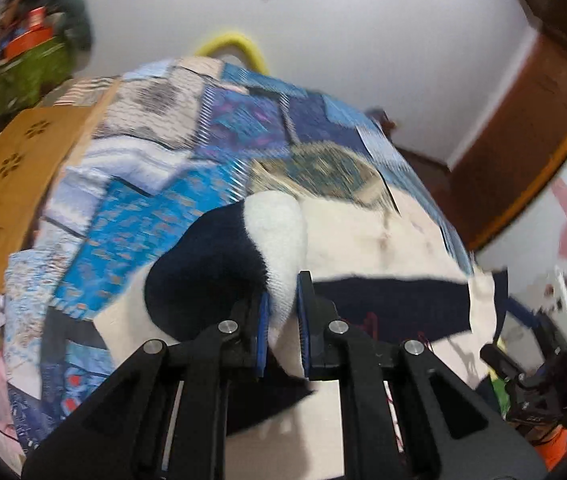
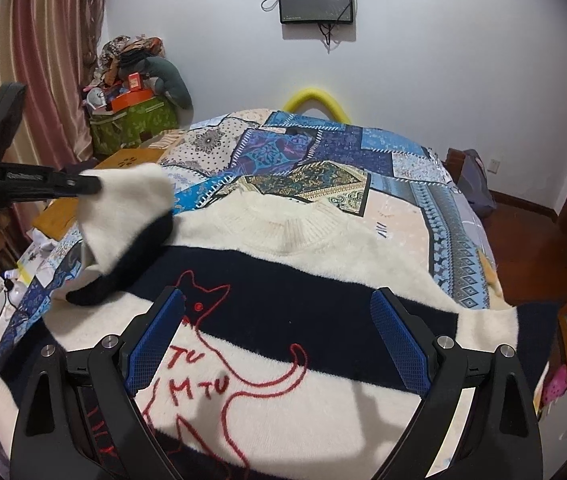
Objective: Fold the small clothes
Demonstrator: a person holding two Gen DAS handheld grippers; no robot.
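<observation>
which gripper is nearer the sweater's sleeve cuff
Left. The left gripper is shut on the sleeve cuff, lifting it; the right gripper hovers open over the sweater's chest.

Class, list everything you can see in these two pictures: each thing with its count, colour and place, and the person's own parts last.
Sweater: one, cream with navy bands and a red outline drawing, flat on the bed.
Sleeve: one, cream and navy, lifted at the sweater's left.
Bedspread: one, blue patchwork, under the sweater.
Screens: two, dark, on the wall.
Curtain: one, pink striped, far left.
Green box: one, piled with clutter, left corner.
Yellow tube: one, behind the bed.
Left tongs: one pair, black with blue pads, shut on the sleeve.
Right tongs: one pair, open above the sweater.
</observation>
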